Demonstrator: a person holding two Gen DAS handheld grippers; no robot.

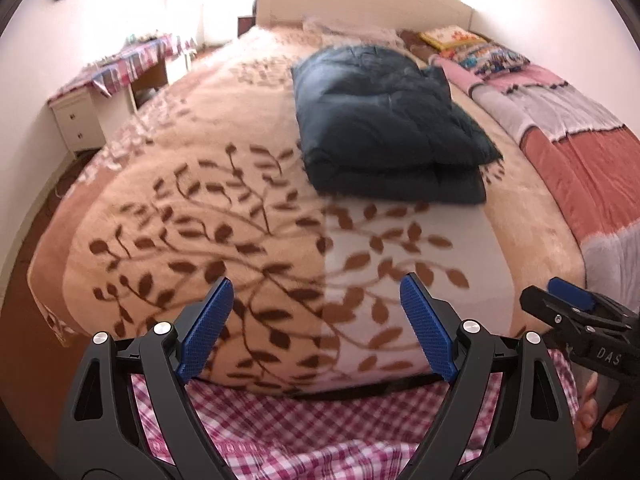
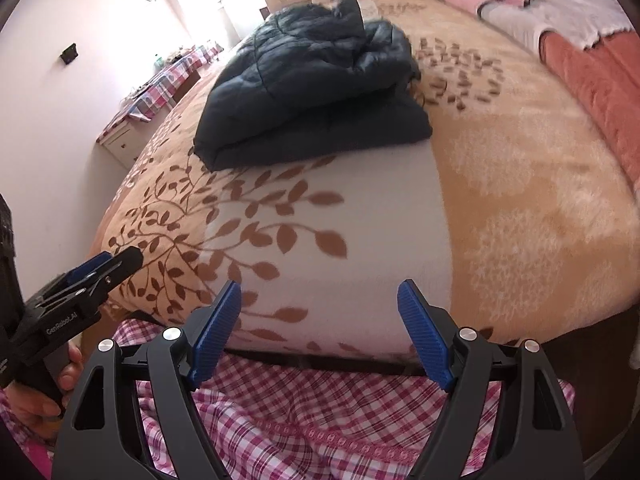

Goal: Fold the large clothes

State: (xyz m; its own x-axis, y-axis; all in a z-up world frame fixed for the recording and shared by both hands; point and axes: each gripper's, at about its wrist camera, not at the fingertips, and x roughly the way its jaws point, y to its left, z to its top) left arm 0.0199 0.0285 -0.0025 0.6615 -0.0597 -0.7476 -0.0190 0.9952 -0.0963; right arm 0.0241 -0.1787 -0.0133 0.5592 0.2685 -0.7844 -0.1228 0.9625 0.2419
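A dark navy puffer jacket point(image 1: 384, 120) lies folded into a thick bundle on the bed, past the middle; it also shows in the right wrist view point(image 2: 312, 84). My left gripper point(image 1: 316, 320) is open and empty, held above the foot of the bed, well short of the jacket. My right gripper point(image 2: 320, 320) is open and empty too, at the same distance. Each gripper shows in the other's view: the right one at the lower right point(image 1: 560, 304), the left one at the lower left point(image 2: 116, 260).
The bed carries a beige blanket with brown leaf print point(image 1: 240, 220). A pink and grey striped blanket point(image 1: 568, 128) and patterned pillows point(image 1: 480, 52) lie along its right side. A checked pink cloth point(image 1: 320, 432) is under the grippers. A white side table point(image 1: 80, 116) stands at the left wall.
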